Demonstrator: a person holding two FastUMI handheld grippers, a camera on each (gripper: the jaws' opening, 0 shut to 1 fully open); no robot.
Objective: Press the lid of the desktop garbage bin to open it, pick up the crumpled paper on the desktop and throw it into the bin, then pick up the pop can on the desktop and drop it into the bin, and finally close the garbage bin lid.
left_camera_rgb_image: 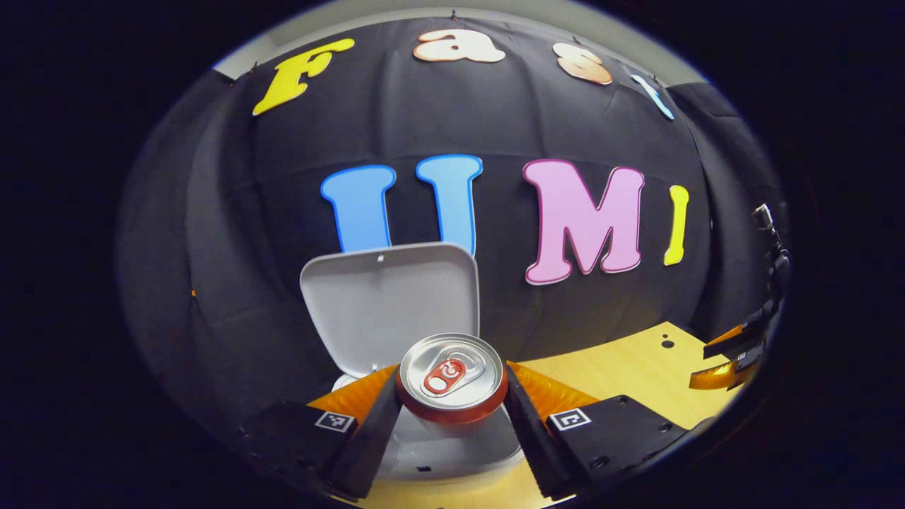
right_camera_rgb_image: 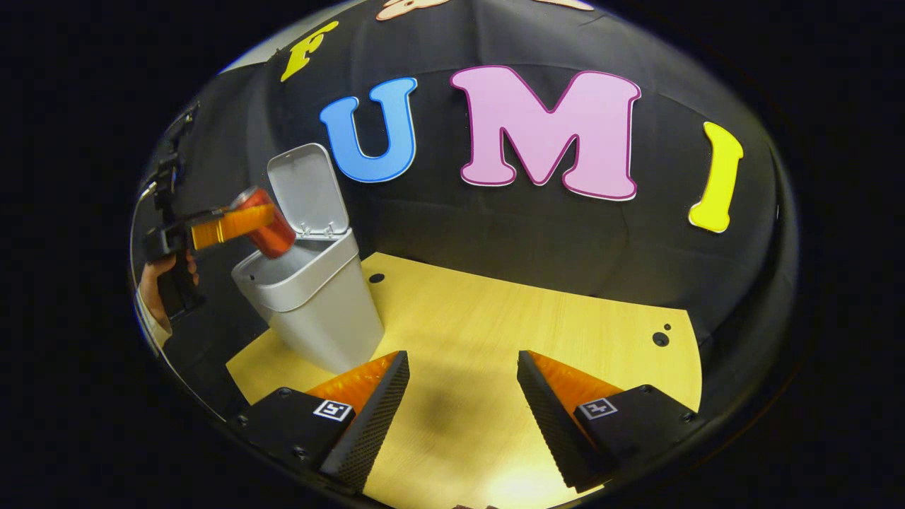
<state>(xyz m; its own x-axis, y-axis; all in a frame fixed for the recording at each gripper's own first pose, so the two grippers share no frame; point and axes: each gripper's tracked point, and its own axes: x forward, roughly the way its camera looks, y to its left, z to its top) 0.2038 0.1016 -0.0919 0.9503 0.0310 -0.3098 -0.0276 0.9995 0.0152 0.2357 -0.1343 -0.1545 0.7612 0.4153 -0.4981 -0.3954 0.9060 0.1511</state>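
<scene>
Currently: desk is pale wood, bare across the middle. Bin sits at its far left corner by the booth wall: grey-white, tapered toward the base, lid hinged up at the back and standing open. Bin's inside can't be made out in either view. Left hand-held gripper is clamped on the can, both fingers pressing its sides; can is red with a silver top and red pull tab, tilted, held above the bin's open mouth just in front of the lid. Right hand-held gripper is open, holding nothing, low over the desk, well apart from the bin.
</scene>
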